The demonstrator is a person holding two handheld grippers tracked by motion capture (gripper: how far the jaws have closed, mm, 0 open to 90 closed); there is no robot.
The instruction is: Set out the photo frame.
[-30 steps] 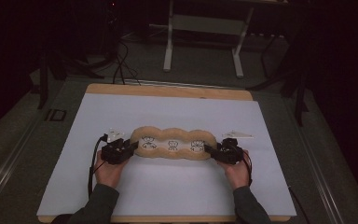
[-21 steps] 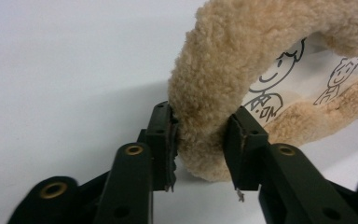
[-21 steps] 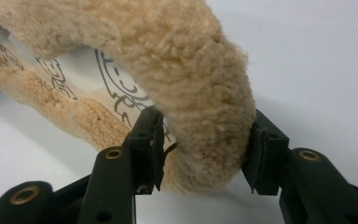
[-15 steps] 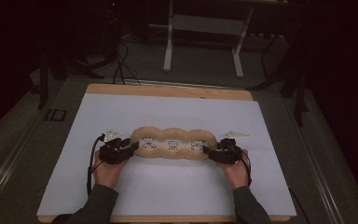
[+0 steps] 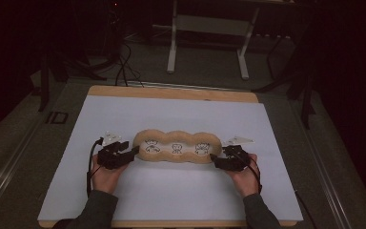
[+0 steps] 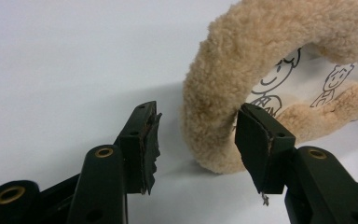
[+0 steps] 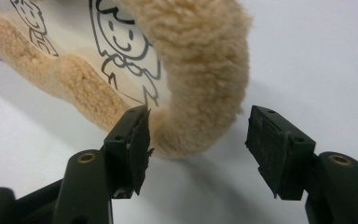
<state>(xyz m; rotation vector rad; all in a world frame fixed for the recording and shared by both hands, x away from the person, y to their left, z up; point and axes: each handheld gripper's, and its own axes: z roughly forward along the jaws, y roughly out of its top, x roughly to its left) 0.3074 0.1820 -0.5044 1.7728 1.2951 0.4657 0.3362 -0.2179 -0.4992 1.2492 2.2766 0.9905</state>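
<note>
Left gripper (image 5: 132, 151) and right gripper (image 5: 215, 159) sit at either end of the fleecy three-lobed mat (image 5: 177, 146), lying flat mid-table (image 5: 171, 114). Both sets of jaws have just been opening, now spread, fleece rim between them unpinched. Placement looks done; only pulling the hands away remains.

The person wears dark grey long sleeves (image 5: 97, 210) that end at the wrists. Each hand carries a matte black hand-held gripper: the left hand-held gripper (image 5: 134, 150) and the right hand-held gripper (image 5: 213, 158) each bear a pale grey three-cornered plate (image 5: 110, 137) on top and trail a thin black cable (image 5: 89, 171). Up close, brass-coloured rivets (image 6: 104, 152) dot the black arms, and the dark rubber pads (image 6: 150, 144) look frayed and ragged at their edges.
</note>
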